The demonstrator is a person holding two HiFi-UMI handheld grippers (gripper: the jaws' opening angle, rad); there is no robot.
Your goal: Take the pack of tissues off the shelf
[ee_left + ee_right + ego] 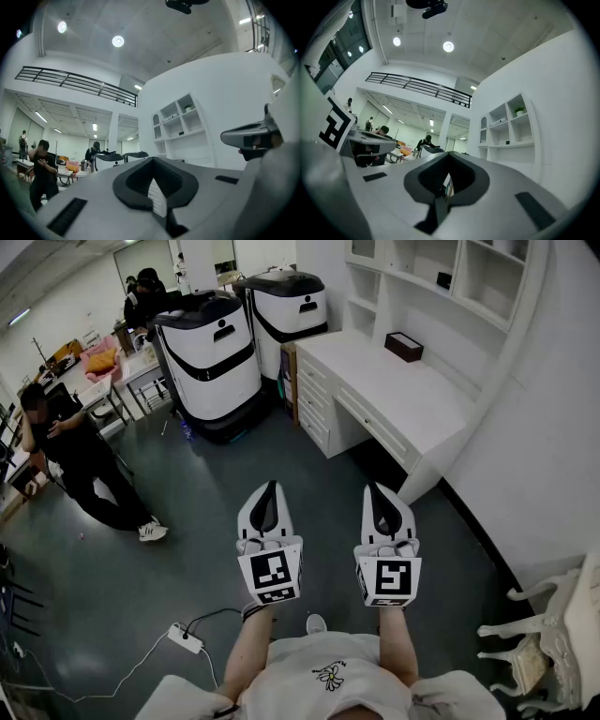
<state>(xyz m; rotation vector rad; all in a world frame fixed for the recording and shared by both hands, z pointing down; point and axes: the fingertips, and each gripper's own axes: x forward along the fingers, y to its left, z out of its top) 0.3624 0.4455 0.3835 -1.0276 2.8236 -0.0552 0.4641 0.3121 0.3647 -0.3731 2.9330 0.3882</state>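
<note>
Seen from the head view, a person holds the left claw [271, 486] and the right claw [374, 487] side by side over a grey floor. Both are clenched on nothing and aimed toward a white table [412, 413] with a shelf unit [469, 282] above it. A small dark item [443, 279] sits in one shelf compartment, and a dark box [404, 346] rests on the table near the wall. Which of the two is the pack of tissues cannot be told from here, and both lie well apart from the claws. Two white-and-black machines [211, 357] stand left of the table, with a person in black [80, 456] farther left. The left gripper view shows the left claw [152, 160] closed and empty, the shelf unit [180, 119] beyond it. The right gripper view shows the right claw [449, 154] likewise closed with nothing in it, the shelf unit [506, 129] ahead to its right.
</note>
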